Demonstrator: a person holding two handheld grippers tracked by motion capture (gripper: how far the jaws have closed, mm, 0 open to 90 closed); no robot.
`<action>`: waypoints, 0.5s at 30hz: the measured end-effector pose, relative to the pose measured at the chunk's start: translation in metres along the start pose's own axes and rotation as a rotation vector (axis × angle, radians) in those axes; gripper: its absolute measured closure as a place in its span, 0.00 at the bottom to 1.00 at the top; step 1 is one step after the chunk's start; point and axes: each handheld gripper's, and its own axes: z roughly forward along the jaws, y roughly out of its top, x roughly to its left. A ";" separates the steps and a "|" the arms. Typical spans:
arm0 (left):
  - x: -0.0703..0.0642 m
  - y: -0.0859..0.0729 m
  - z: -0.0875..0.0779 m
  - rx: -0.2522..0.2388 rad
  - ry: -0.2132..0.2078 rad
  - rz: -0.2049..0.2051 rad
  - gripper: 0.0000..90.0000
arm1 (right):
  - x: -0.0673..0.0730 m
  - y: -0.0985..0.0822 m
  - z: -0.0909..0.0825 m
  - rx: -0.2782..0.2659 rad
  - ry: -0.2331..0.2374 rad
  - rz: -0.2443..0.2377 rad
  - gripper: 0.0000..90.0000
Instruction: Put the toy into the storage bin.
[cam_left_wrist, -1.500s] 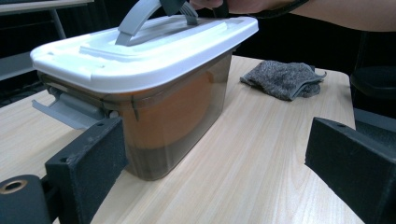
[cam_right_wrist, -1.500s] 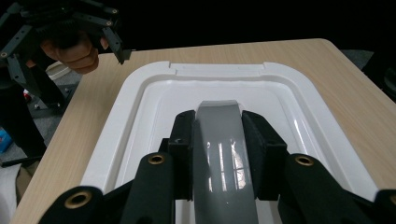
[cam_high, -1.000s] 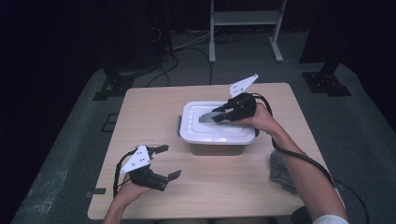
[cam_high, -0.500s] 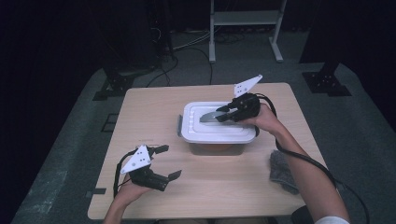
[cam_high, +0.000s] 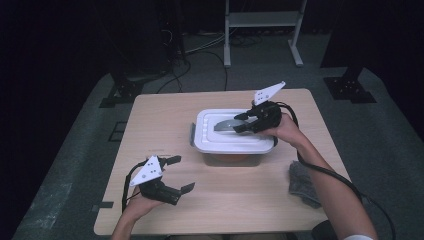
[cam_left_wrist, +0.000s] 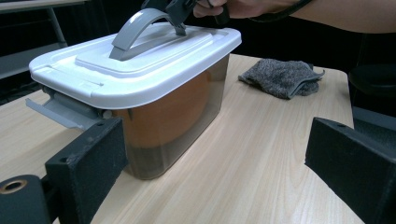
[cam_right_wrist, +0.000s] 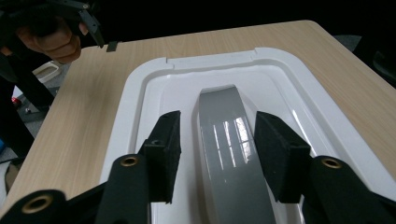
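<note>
A brown-sided plastic box (cam_left_wrist: 177, 112) with a white lid (cam_high: 220, 142) stands mid-table. Its grey handle (cam_high: 227, 123) arches up from the lid (cam_right_wrist: 140, 102). My right gripper (cam_high: 241, 122) reaches over the box from the right. In the right gripper view the handle (cam_right_wrist: 224, 126) lies between the two pads (cam_right_wrist: 163, 154) with a gap on each side. Those jaws have just been opening, so the right gripper (cam_right_wrist: 222, 156) is open. My left gripper (cam_high: 182, 173) rests open near the front left of the table, holding nothing. In the left gripper view it (cam_left_wrist: 219, 163) faces the box.
A grey cloth (cam_high: 302, 182) lies crumpled on the table's right front, also the grey cloth (cam_left_wrist: 280, 77) behind the box. A grey latch (cam_left_wrist: 60, 109) hangs loose at the box's left end. Bare wood spans the table (cam_high: 160, 120) left of the box.
The right gripper's jaws have widened around the handle, and the hand has shifted slightly right. The left gripper has stayed put.
</note>
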 end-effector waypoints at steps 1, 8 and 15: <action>0.000 0.000 0.000 0.001 -0.001 0.000 0.05 | 0.001 0.000 -0.002 -0.007 0.002 0.008 0.53; 0.000 -0.001 0.000 0.001 0.002 -0.002 0.05 | 0.011 -0.003 -0.017 -0.026 -0.023 0.021 0.48; 0.000 -0.002 0.002 0.000 -0.004 -0.008 0.05 | 0.014 -0.010 -0.034 -0.051 -0.052 0.037 0.47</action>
